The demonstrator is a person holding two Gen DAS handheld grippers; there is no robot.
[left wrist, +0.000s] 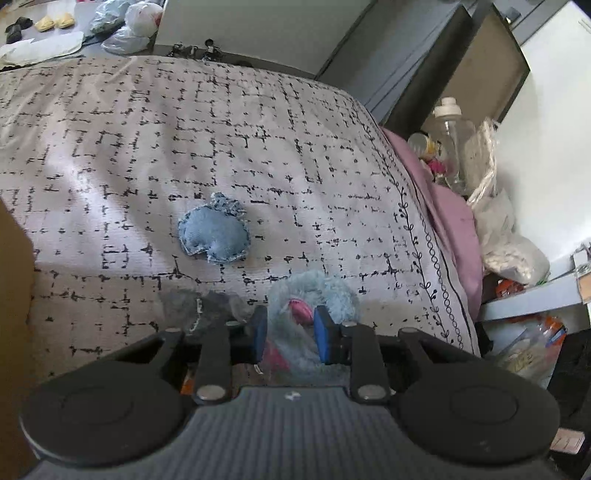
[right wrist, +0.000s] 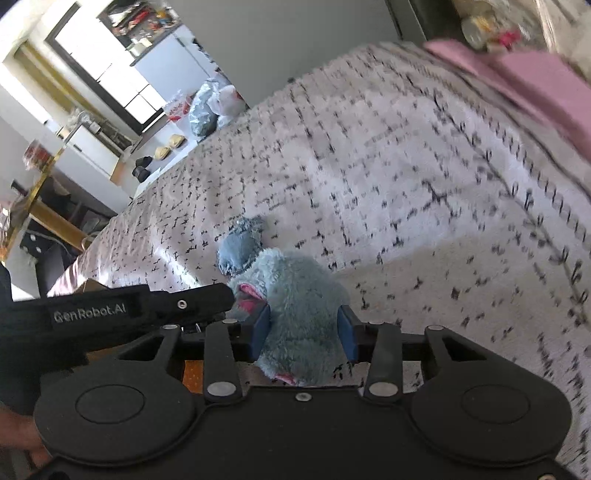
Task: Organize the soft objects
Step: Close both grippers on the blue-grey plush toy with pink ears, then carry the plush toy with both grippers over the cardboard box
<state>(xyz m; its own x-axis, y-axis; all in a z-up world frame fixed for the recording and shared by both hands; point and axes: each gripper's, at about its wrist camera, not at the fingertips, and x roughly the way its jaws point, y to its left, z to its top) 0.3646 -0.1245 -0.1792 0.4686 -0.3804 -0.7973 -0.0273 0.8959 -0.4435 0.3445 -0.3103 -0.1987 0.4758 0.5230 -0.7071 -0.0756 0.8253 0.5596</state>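
A fluffy light-blue plush toy (left wrist: 328,291) with pink patches lies at the near edge of the bed. My left gripper (left wrist: 291,328) has its blue pads pressed on a thin part of the toy with a pink patch. In the right wrist view my right gripper (right wrist: 304,328) clamps the plush toy (right wrist: 295,284) by its bulky body. The left gripper's black body (right wrist: 147,306) comes in from the left, its tip at the toy's pink-lined side. A small frayed denim cushion (left wrist: 213,236) rests on the cover just beyond the toy, also seen as the denim cushion (right wrist: 240,243).
The bed carries a pale cover (left wrist: 258,129) with a black broken-grid print. A pink sheet (left wrist: 450,214) hangs at its right edge, beside a clear bottle (left wrist: 452,136) and a white bag (left wrist: 509,243). Plastic bags (left wrist: 129,22) lie past the far edge.
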